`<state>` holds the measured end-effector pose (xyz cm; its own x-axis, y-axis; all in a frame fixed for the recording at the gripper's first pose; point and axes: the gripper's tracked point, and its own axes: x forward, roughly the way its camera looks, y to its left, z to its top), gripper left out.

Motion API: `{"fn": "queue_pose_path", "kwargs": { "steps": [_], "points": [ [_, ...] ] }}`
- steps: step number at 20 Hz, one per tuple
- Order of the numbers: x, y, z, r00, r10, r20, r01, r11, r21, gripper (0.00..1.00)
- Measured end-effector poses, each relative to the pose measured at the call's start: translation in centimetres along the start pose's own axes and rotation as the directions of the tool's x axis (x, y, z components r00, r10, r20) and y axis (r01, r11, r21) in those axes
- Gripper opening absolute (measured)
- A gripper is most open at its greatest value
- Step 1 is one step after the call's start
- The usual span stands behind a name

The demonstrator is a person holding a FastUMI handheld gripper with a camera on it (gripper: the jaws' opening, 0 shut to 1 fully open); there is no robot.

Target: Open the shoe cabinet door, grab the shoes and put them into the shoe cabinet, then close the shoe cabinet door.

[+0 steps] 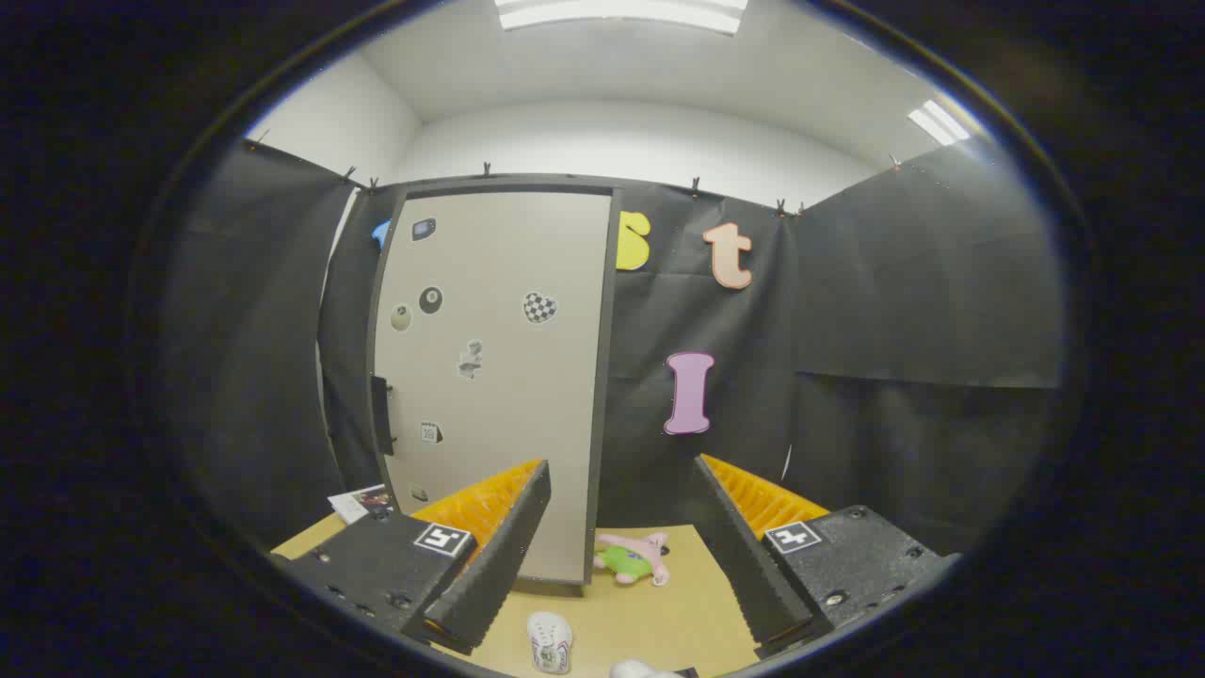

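- Shoe cabinet (494, 377): tall pale unit standing on the tan floor (659, 612) against the black cloth wall, ahead of the fingers and a little to their left. Door reads as shut; front face flush, several small stickers on it.
- Door handle (380, 414): dark bar on the cabinet's left edge, about mid-height.
- Shoes: one small white shoe (550, 642) lies on the floor between the fingers, close in; part of a second white item (640, 669) sits just beside it, too cut off to identify for sure.
- Gripper (621, 551): fingers spread wide, nothing held, touching nothing.
- Other: pink-and-green plush toy (635, 558) on the floor at the cabinet's foot; some printed paper (362, 502) on the floor to the cabinet's left.
- Progress (judgement): at the start. Door not yet opened, shoes still outside, closing still to do. Likely first move: reach for the handle.
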<state>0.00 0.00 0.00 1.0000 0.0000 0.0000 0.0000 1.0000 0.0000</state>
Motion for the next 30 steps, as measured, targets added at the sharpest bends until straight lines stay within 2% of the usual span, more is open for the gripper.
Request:
{"fn": "queue_pose_path", "kwargs": {
  "steps": [9,22,26,30],
  "points": [
    [0.2,0.8,-0.2,1.000,0.008,-0.009,-0.008,1.000,0.000,0.99],
    [1.0,0.8,-1.1,0.999,-0.021,-0.025,0.021,1.000,0.006,0.98],
    [1.8,3.8,-1.0,1.000,-0.012,-0.012,0.012,1.000,0.013,0.98],
    [3.6,10.1,-0.6,0.998,0.063,0.007,-0.063,0.998,0.020,0.98]
  ]
}}
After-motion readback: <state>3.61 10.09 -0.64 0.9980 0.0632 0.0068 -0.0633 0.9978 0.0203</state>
